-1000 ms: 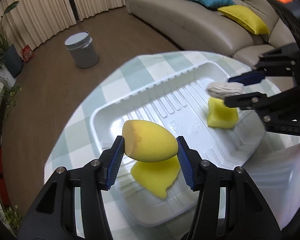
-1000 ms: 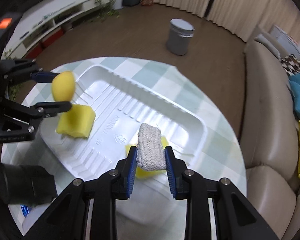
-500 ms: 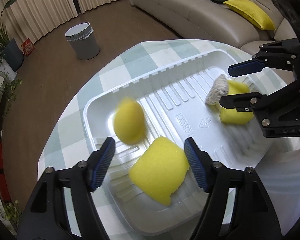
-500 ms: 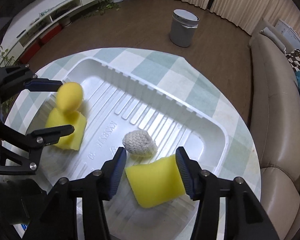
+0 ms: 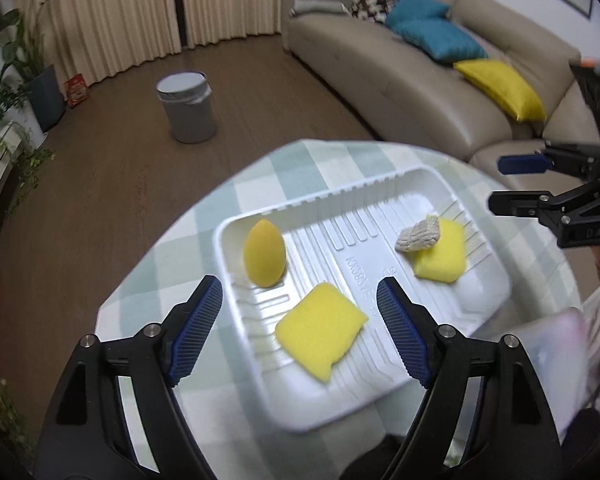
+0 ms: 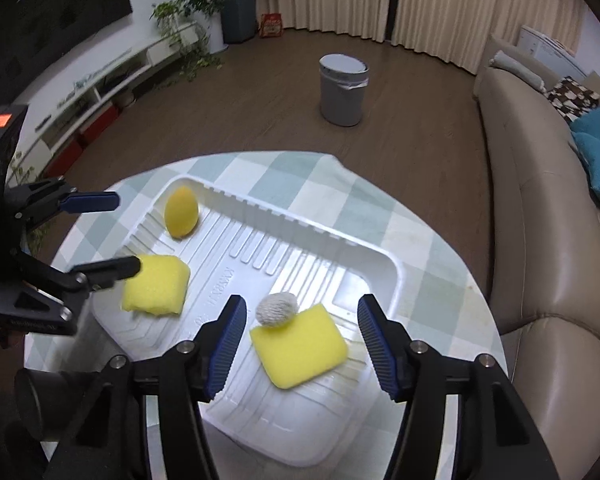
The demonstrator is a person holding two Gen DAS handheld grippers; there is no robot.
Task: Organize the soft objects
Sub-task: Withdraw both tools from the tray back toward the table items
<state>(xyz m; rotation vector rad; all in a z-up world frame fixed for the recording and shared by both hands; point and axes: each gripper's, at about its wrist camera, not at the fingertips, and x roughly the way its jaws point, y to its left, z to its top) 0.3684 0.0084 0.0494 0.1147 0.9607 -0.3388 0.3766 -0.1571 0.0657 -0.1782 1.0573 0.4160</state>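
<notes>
Opening wide, left gripper [image 5: 298, 312] and right gripper [image 6: 300, 334] both empty above white tray [image 5: 484, 312].

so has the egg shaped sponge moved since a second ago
Yes. The egg-shaped sponge has dropped from the opening left gripper into the white tray, now standing by its far-left corner.

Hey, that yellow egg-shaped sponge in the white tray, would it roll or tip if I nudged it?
Probably. The egg-shaped sponge stands on its rounded base in the tray, so a nudge would likely topple it. Its curved sides suggest it would then roll. It looks like foam, so probably light and squashy.
</notes>
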